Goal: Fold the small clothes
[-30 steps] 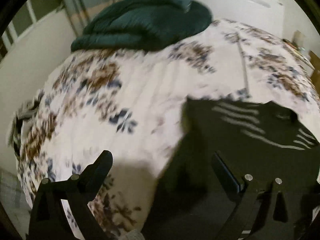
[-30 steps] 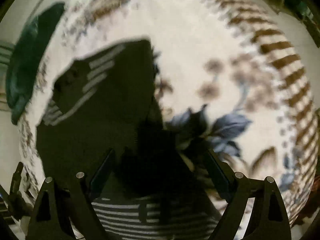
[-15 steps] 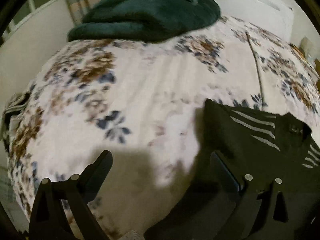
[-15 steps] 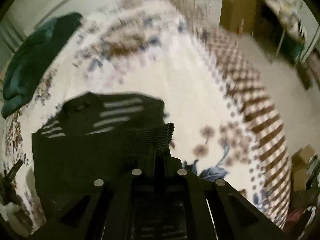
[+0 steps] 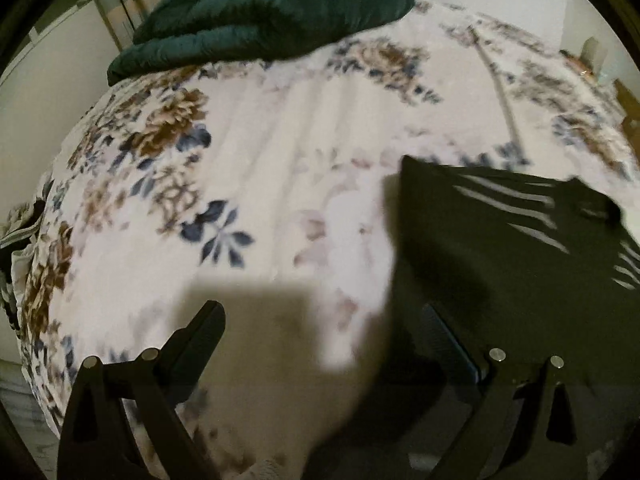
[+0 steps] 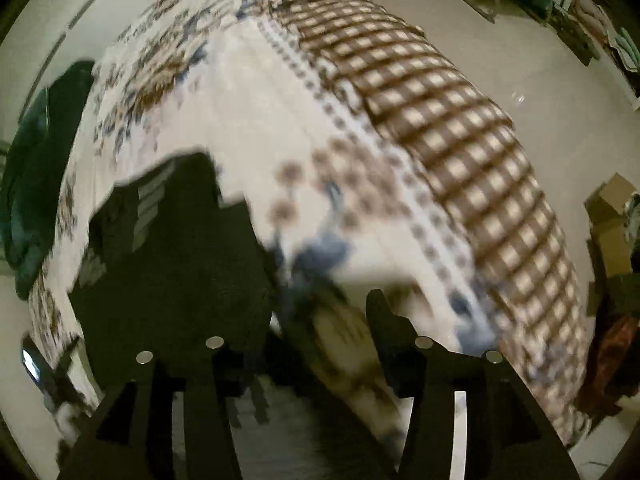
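Note:
A small black garment with pale grey stripes [image 5: 512, 240] lies on the floral bedspread [image 5: 280, 152]; it also shows in the right wrist view [image 6: 176, 248]. My left gripper [image 5: 324, 320] is open and empty, its right finger over the garment's near left edge and its left finger over bare bedspread. My right gripper [image 6: 316, 300] is open and empty; its left finger is dark against the garment's right edge and its right finger [image 6: 384, 320] is over the bedspread.
A dark green blanket [image 5: 272, 12] is piled at the head of the bed, also in the right wrist view [image 6: 36, 176]. A brown checked border [image 6: 460, 140] runs along the bed's side. Cardboard boxes [image 6: 612, 216] and clutter stand on the floor beyond.
My right gripper was shut on the garment's edge half a second ago and has opened and let it go. The left gripper has stayed open, shifting slightly.

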Demonstrator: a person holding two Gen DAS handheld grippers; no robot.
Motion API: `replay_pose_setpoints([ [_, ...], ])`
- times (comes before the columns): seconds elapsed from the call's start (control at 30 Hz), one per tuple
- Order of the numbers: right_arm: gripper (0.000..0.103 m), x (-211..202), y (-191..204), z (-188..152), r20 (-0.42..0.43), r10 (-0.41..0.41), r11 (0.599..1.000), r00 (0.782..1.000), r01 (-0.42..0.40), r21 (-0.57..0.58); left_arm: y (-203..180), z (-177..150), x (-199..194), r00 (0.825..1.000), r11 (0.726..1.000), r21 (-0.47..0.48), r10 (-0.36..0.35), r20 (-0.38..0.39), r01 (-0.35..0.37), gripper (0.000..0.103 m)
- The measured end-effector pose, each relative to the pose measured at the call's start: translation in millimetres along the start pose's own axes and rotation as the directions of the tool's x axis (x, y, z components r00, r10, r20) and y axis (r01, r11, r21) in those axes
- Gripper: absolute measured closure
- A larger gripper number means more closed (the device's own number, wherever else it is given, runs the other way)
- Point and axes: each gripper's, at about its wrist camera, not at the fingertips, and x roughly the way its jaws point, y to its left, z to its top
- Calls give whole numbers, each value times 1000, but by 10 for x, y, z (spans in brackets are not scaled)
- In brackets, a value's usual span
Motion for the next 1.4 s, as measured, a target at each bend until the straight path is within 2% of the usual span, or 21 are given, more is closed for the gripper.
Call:
replay_pose_setpoints([
  [0.1,49,7,95,-136,-52,-5,996,999,0,-91,-52,-196,-312,1000,1000,24,5,26,-5,3],
  [0.17,49,55,134,-72,-66,39,993,997,-46,-107,-120,-381,-490,999,998,53,23,41,-25,3],
  [0.23,49,179,189,153,-79,121,988,990,-127,-89,-207,-565,-627,998,996,78,42,51,-45,3],
  [0.33,49,418,445,634,-98,208,969,973,-219,-117,-357,-892,-783,991,987,101,121,65,-127,3],
  [0.4,49,589,645,960,-116,261,952,958,-275,-132,-442,-1152,-834,985,983,70,170,36,-172,3],
  [0.47,42,809,831,1261,-170,314,932,934,-337,-130,-522,-1360,-849,980,980,34,196,-6,-196,3],
  [0.53,41,1109,1016,1488,-275,331,919,903,-375,-124,-602,-1562,-876,974,974,-14,224,-44,-225,3],
  [0.57,41,1245,1085,1552,-324,314,917,893,-373,-139,-643,-1661,-900,972,972,-41,230,-57,-232,3],
  [0.6,52,1300,1121,1572,-334,302,916,893,-368,-158,-684,-1753,-921,970,969,-59,234,-64,-238,3],
  [0.63,97,1338,1161,1584,-335,250,920,908,-331,-209,-737,-1847,-931,966,965,-74,246,-75,-251,3],
  [0.73,97,1218,1183,1616,-277,197,907,940,-282,-312,-843,-2054,-952,963,962,-95,246,-107,-256,3],
  [0.8,97,1127,1133,1709,-230,181,909,956,-252,-332,-928,-2201,-967,965,966,-93,227,-130,-239,3],
  [0.93,99,1251,892,2002,-219,184,948,958,-231,-217,-1080,-2442,-1056,967,974,-62,206,-146,-217,3],
  [1.0,99,1360,952,1960,-234,151,948,960,-208,-242,-1133,-2539,-1122,967,975,-48,208,-150,-218,3],
  [1.1,97,1379,1034,1908,-239,130,942,962,-195,-274,-1174,-2633,-1211,967,977,-56,196,-160,-208,3],
  [1.17,84,1316,1000,1908,-267,133,942,954,-206,-264,-1190,-2687,-1309,971,979,-82,172,-164,-187,3],
  [1.23,60,1057,872,1833,-255,148,933,956,-220,-286,-1220,-2742,-1425,976,981,-103,148,-160,-165,3],
  [1.3,48,758,735,1645,-234,144,911,961,-221,-348,-1280,-2834,-1556,978,983,-107,134,-158,-152,3],
  [1.4,44,447,512,1218,-252,109,875,962,-214,-435,-1344,-2998,-1718,978,984,-121,109,-177,-132,3],
])
